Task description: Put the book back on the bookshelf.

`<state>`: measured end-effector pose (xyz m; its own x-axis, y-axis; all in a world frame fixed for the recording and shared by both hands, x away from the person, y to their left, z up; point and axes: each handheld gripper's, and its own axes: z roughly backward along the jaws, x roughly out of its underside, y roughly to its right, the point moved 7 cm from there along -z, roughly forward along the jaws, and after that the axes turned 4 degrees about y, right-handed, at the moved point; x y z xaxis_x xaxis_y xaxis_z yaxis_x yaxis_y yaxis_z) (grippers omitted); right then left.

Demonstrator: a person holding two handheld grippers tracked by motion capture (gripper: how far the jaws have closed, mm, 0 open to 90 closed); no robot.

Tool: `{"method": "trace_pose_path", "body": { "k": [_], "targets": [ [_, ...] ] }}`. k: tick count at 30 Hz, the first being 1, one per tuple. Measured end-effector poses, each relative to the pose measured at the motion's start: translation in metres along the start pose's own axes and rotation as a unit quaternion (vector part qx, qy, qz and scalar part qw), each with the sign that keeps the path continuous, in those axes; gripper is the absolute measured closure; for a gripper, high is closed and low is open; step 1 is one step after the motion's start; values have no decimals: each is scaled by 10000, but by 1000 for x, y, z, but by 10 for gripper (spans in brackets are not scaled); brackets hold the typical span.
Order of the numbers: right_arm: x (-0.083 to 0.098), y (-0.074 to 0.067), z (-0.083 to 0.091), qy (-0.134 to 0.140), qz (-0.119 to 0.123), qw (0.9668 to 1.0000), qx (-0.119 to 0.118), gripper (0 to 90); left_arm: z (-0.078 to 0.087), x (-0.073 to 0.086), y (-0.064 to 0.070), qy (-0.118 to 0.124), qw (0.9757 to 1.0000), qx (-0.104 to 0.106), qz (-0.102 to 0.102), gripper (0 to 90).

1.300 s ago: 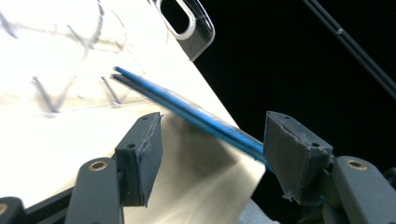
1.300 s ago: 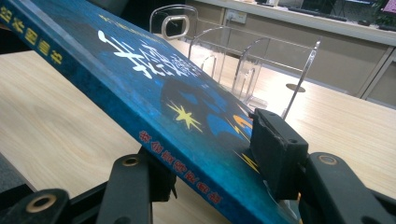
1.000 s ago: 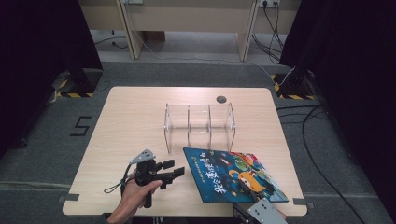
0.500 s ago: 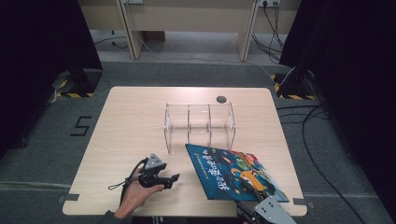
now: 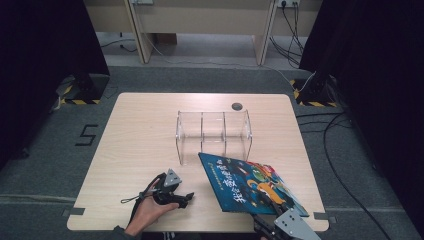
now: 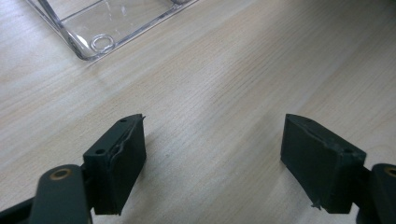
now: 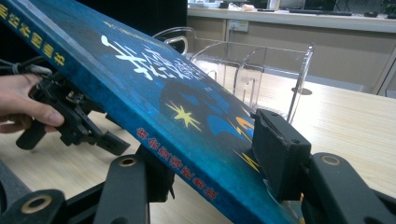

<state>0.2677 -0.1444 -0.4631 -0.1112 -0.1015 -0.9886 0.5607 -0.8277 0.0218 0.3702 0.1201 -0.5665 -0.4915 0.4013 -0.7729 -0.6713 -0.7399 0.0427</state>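
Blue hardcover, the book [image 7: 154, 107] sits clamped between the right gripper's [image 7: 210, 158] jaws, raised at a slant off the table [image 5: 145, 135]. Beside it the left gripper [image 5: 172, 192] has sunk to the wood and its jaws have just been opening, nothing between them. Beyond stands the clear acrylic rack [image 5: 212, 135], likely the book's destination.

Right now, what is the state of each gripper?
Left gripper: open, nothing between its jaws, which just opened.
Right gripper: shut on the book.
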Motion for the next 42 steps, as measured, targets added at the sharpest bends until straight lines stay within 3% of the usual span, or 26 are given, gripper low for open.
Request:
{"method": "trace_pose_path", "body": {
  "k": [7, 13, 19, 20, 23, 24, 30, 32, 38, 42],
  "targets": [
    [-6, 6, 3, 126, -287, 9995, -11, 518, -1, 1, 2, -36, 10000, -14, -77, 191],
    [-13, 16, 9, 308, -686, 9972, -25, 518, -1, 1, 2, -53, 9999, -18, -106, 175],
    [-19, 24, 16, 505, -1105, 9926, -65, 521, -1, 1, 2, -80, 9999, -27, -117, 175],
    [-21, 26, 18, 568, -1246, 9905, -85, 522, -1, 1, 2, -73, 9999, -31, -116, 175],
    [-23, 28, 20, 618, -1355, 9888, -114, 523, -1, 1, 3, -73, 9999, -26, -122, 174],
    [-24, 31, 22, 669, -1494, 9864, -130, 524, -1, 1, 3, -72, 9999, -27, -127, 173],
    [-27, 39, 27, 794, -1582, 9842, -92, 554, -1, 1, 3, -71, 9999, -13, -148, 168],
    [-29, 40, 28, 799, -1480, 9857, -58, 571, -1, 1, 3, -75, 9999, -16, -146, 169],
    [-31, 47, 32, 851, -1410, 9863, 25, 604, -1, 1, 4, -88, 9998, -11, -155, 168],
    [-31, 51, 35, 906, -1532, 9840, 59, 611, -1, 1, 4, -95, 9998, -9, -154, 170]
  ]
}}
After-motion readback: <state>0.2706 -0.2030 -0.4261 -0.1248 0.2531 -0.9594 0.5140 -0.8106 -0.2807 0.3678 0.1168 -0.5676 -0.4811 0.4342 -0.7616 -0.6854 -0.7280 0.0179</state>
